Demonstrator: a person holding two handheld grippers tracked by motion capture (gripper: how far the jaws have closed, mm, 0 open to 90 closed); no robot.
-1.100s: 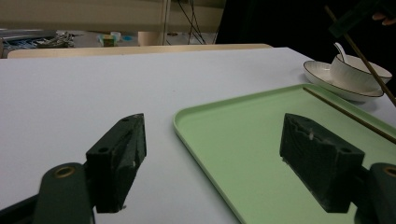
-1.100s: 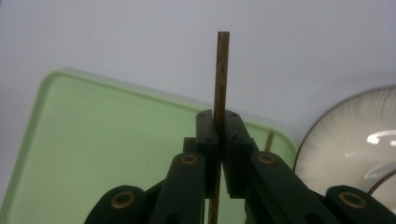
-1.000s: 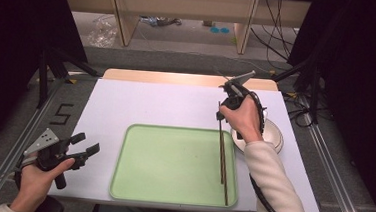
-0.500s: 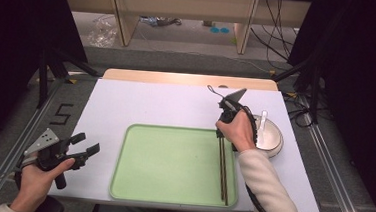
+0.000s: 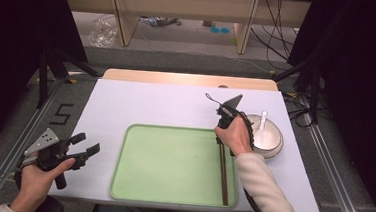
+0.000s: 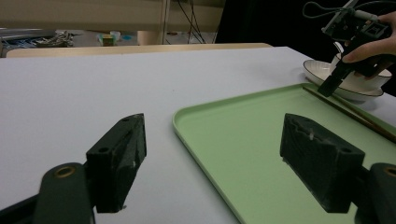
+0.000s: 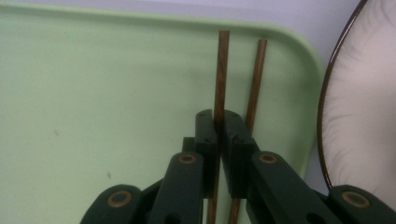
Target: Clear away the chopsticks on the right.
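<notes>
Two brown chopsticks [image 5: 224,173] lie along the right side of the green tray [image 5: 172,165]. My right gripper [image 5: 222,138] points down at their far ends, by the tray's back right corner. In the right gripper view the jaws are shut on the left chopstick [image 7: 221,65], and the second chopstick [image 7: 256,74] runs beside it under the right jaw. My left gripper [image 5: 85,146] is held off the tray's left edge, jaws wide open with nothing between them [image 6: 215,140].
A white bowl [image 5: 269,136] with a dark rim and a white spoon [image 5: 262,124] in it stands just right of the tray, close to my right hand. The white table top [image 5: 151,103] reaches back to a wooden strip.
My right hand has come down, lowering the chopsticks from a slant above the tray until they lie along its right side. The left hand has stayed put.
</notes>
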